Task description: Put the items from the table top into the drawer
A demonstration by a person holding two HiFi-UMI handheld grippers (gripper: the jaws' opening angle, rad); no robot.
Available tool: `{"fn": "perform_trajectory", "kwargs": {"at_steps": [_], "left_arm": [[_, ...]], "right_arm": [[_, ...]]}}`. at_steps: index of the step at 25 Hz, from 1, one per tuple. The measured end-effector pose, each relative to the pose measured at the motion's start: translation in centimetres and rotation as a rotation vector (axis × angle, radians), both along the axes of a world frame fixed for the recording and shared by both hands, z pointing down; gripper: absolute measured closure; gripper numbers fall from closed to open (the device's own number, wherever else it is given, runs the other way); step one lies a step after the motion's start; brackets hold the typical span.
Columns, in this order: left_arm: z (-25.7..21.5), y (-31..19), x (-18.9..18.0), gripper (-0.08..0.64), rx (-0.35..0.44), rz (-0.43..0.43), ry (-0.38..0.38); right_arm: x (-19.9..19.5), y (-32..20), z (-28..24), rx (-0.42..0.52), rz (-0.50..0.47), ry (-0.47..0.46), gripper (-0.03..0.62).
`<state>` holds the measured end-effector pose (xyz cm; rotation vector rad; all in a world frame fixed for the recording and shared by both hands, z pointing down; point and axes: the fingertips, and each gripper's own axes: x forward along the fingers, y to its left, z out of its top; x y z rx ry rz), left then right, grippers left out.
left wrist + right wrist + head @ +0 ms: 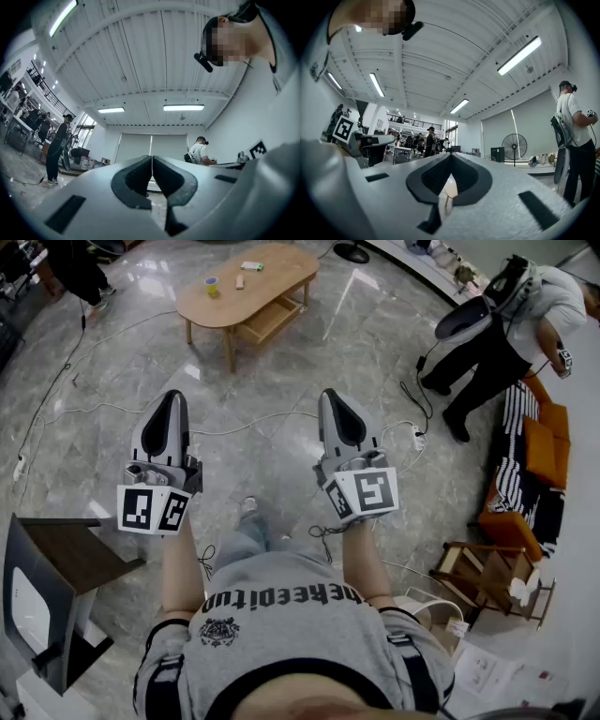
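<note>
**Both grippers shut and empty; table items well out of reach**

- Left gripper: held out in front of the person and tipped slightly up. Its own view shows the jaws pressed together with nothing between them.
- Table: a long wooden one with rounded ends, well apart from both grippers across bare stone floor. Three small things lie on its top.
  - Toward the left end sits a yellow roll. It looks like tape, so probably light and stiff. I'd pinch it across the ring wall, one jaw in the hole if it fits.
  - Just right of the roll is a small pale piece, too small to identify. It is likely very light and apt to skid, so close on it slowly.
  - Near the far edge, about mid-length, lies a flat green-and-white packet. It looks thin and may flex. It sits low on the wood, so I'd slide it to an edge or take it by its long sides.
- A lower tier shows under the top on the near side. Whether it is the drawer I cannot tell.
- Right gripper: level with the left, jaws closed tip to tip and holding nothing.
- No item has been picked up yet. Both pairs of jaws must spread before any pickup.
</note>
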<state>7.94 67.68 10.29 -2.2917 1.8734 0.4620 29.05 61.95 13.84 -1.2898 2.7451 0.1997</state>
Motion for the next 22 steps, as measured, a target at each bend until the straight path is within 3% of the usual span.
{"fn": "perform_trajectory", "kwargs": {"at_steps": [12, 22], "left_arm": [[0.2, -3.6, 0.5, 0.549, -0.016, 0.018, -0.062], [-0.8, -8.6, -3.1, 0.549, 0.018, 0.028, -0.099]], "right_arm": [[-0.7, -3.1, 0.1, 0.001, 0.006, -0.010, 0.591], [-4.1, -8.7, -1.0, 0.023, 0.029, -0.032, 0.591]]}}
